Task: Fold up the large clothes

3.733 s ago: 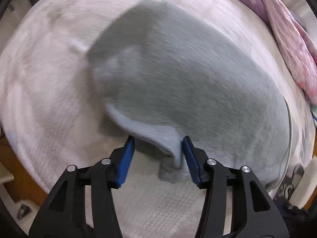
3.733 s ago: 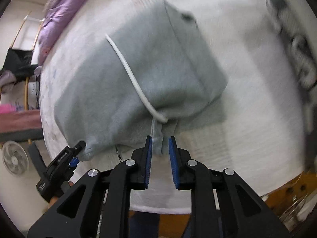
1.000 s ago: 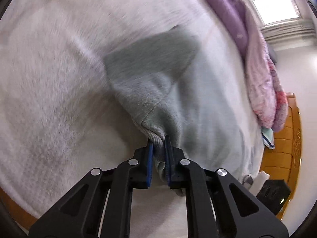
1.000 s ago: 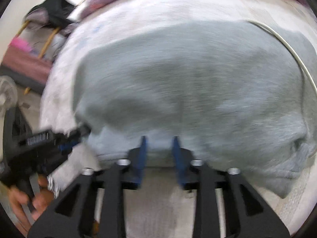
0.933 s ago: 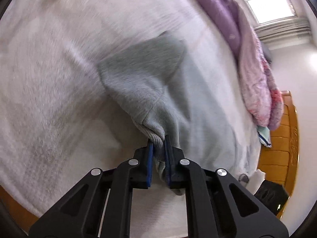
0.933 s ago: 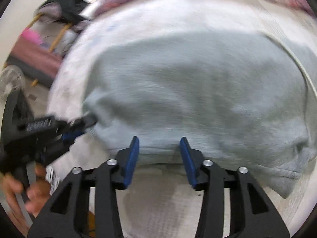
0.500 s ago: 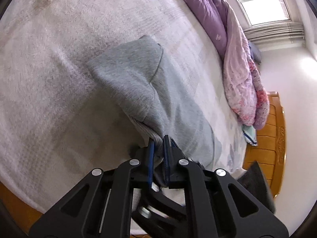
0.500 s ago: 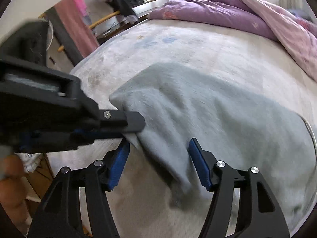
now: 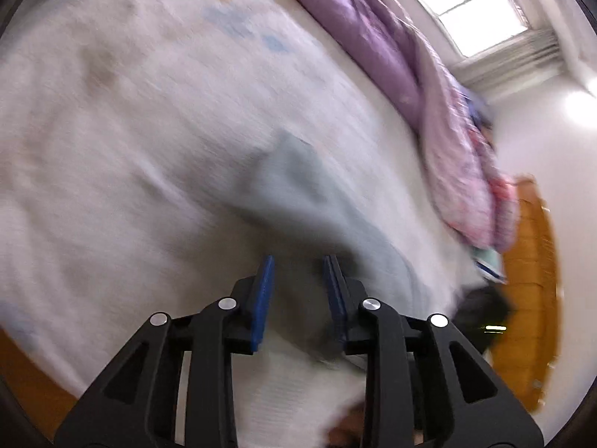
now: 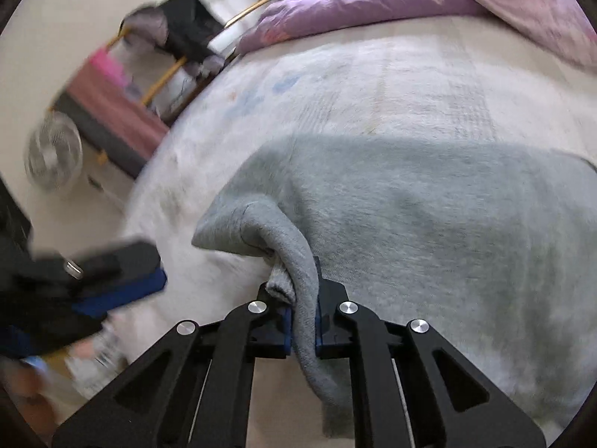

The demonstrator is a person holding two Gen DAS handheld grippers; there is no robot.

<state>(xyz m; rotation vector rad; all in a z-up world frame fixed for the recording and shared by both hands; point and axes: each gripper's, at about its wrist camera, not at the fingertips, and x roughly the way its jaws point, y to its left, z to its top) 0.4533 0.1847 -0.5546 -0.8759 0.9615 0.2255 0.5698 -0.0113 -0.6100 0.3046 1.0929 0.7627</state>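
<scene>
A grey sweatshirt [image 10: 429, 216] lies spread on a white fleece bed cover [image 10: 373, 86]. My right gripper [image 10: 300, 317] is shut on a bunched corner of the sweatshirt, with cloth hanging down between the pads. My left gripper [image 9: 298, 280] is open and empty, just above the sweatshirt's near edge [image 9: 298, 194]; that view is blurred. The left gripper also shows at the left of the right wrist view [image 10: 112, 283], clear of the cloth.
A purple and pink quilt [image 10: 410, 3] lies along the far side of the bed. A drying rack with clothes [image 10: 164, 41] and a fan [image 10: 54, 156] stand on the floor at left. A wooden bed frame [image 9: 533, 280] is at right.
My left gripper has let go of the sweatshirt corner and opened, pulling away. My right gripper has closed on that same corner.
</scene>
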